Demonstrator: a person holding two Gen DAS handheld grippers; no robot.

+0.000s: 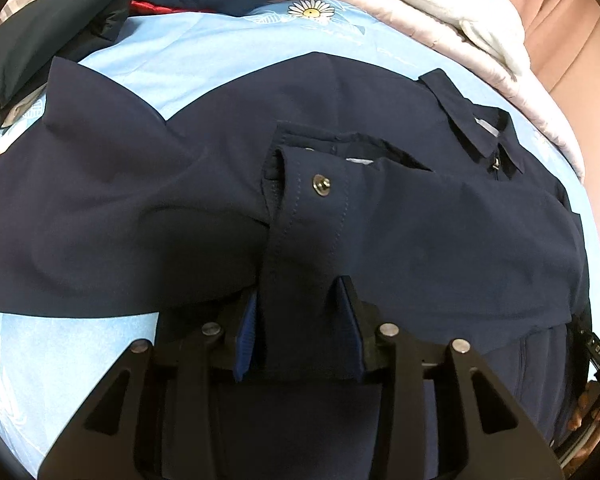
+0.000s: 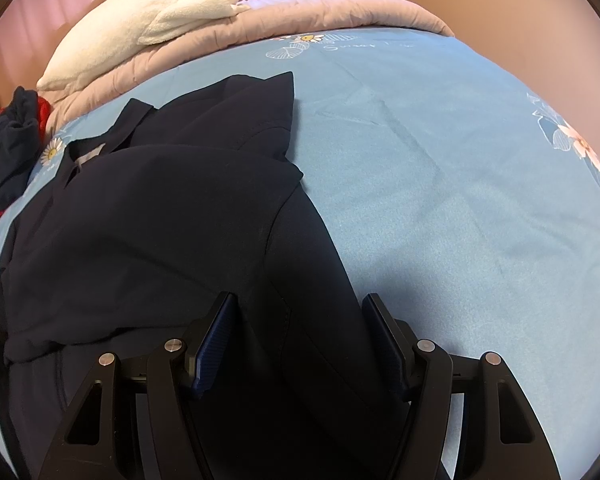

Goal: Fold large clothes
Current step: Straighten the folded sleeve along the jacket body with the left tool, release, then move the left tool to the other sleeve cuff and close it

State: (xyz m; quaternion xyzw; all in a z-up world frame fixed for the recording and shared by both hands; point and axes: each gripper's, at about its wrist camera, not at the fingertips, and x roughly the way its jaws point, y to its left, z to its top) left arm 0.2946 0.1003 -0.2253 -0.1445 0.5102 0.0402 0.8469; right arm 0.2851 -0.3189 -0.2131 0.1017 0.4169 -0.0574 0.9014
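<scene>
A navy jacket (image 1: 180, 208) lies spread on a light blue flowered bedsheet (image 1: 228, 52), collar (image 1: 472, 120) at the upper right. One sleeve is folded across its body, and the cuff with a metal snap (image 1: 320, 186) runs down between the fingers of my left gripper (image 1: 298, 292). Those jaws stand partly apart and the cuff lies loose between the blue pads (image 1: 246, 332). In the right wrist view the same jacket (image 2: 160, 220) fills the left half. My right gripper (image 2: 300, 298) stands wide open over its other sleeve (image 2: 312, 264), pinching nothing.
A heap of dark clothes with a red piece (image 1: 80, 20) sits at the sheet's far left. A pinkish quilt (image 2: 320, 12) and a white fleece blanket (image 2: 148, 20) lie along the far edge. Bare sheet (image 2: 440, 180) spreads right of the jacket. A hand (image 1: 580, 420) shows at the edge.
</scene>
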